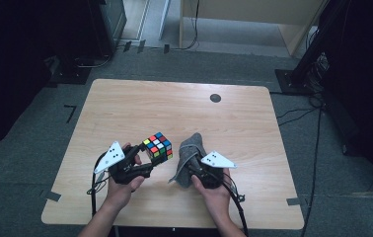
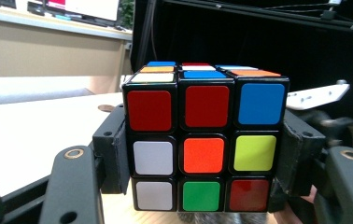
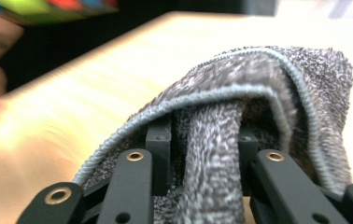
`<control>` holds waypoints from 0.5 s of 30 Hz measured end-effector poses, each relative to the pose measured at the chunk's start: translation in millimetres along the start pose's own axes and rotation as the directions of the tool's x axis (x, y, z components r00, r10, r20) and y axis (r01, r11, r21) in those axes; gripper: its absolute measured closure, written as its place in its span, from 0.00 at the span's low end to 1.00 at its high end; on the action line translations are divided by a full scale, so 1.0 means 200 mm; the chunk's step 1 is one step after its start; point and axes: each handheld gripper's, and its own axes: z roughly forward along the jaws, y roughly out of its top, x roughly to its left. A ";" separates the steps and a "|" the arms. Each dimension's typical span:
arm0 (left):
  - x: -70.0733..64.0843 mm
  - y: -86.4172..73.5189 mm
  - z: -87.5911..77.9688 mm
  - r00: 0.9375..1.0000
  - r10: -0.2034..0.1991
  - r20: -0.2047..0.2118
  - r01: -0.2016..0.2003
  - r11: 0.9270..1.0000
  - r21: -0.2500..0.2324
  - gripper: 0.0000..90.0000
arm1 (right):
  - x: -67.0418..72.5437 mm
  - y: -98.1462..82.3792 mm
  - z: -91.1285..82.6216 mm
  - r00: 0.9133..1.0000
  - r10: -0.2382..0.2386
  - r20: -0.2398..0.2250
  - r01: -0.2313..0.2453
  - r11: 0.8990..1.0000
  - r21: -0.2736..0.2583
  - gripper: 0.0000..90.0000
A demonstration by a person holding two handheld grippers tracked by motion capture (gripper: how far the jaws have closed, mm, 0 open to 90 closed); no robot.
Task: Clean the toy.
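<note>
A scrambled Rubik's cube (image 1: 158, 145) is held just above the wooden table (image 1: 174, 108), near its front middle. My left gripper (image 1: 147, 159) is shut on it, with its pads (image 2: 115, 156) pressed on the cube (image 2: 202, 105) on both sides. The face toward the camera shows red, blue, white, orange, yellow and green stickers. To the right, a grey fuzzy cloth (image 1: 189, 145) is draped over my right gripper (image 1: 193, 165). In the right gripper view a fold of the cloth (image 3: 258, 79) hangs between the jaws of the right gripper (image 3: 202, 140). A dark gap shows beside the left pad (image 3: 158, 140), so the jaws stand open.
A small black round mark (image 1: 215, 98) sits on the table's far side. Cables (image 1: 317, 148) run across the grey floor to the right. A dark stand base (image 1: 293, 79) and wooden furniture (image 1: 253, 19) lie beyond the far edge.
</note>
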 end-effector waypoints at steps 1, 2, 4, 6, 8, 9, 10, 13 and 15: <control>0.00 0.00 0.00 1.000 -0.004 -0.007 0.004 1.000 -0.001 0.38 | -0.03 0.00 0.00 1.000 0.018 0.021 -0.018 1.000 0.015 0.65; 0.01 0.00 0.00 1.000 -0.008 -0.014 0.008 1.000 -0.002 0.38 | -0.05 0.00 0.00 0.999 0.028 0.039 -0.028 1.000 0.007 0.53; 0.02 0.00 0.00 0.999 -0.025 -0.028 0.025 1.000 -0.006 0.38 | -0.06 0.02 -0.03 0.998 0.021 0.065 -0.021 1.000 -0.008 0.41; 0.03 0.00 0.00 0.998 -0.038 -0.041 0.038 0.999 -0.009 0.38 | -0.05 0.04 -0.06 0.996 -0.007 0.086 0.012 0.999 -0.050 0.30; 0.04 0.00 0.00 0.998 -0.039 -0.046 0.039 0.999 -0.009 0.38 | -0.04 0.05 -0.08 0.995 -0.022 0.101 0.030 0.996 -0.079 0.26; 0.04 0.01 -0.01 0.997 -0.044 -0.056 0.043 0.999 -0.011 0.38 | -0.02 0.07 -0.11 0.992 -0.034 0.122 0.050 0.991 -0.126 0.21; 0.05 0.01 -0.01 0.997 -0.045 -0.058 0.044 0.999 -0.012 0.38 | -0.02 0.07 -0.13 0.992 -0.031 0.122 0.049 0.988 -0.144 0.21; 0.05 0.02 -0.02 0.997 -0.058 -0.055 0.057 0.998 -0.018 0.38 | 0.00 0.09 -0.16 0.996 -0.025 0.082 0.041 0.981 -0.192 0.20; 0.04 0.01 -0.01 0.997 -0.057 -0.051 0.057 0.998 -0.014 0.38 | 0.04 0.10 -0.16 0.998 -0.044 0.039 0.051 0.977 -0.206 0.19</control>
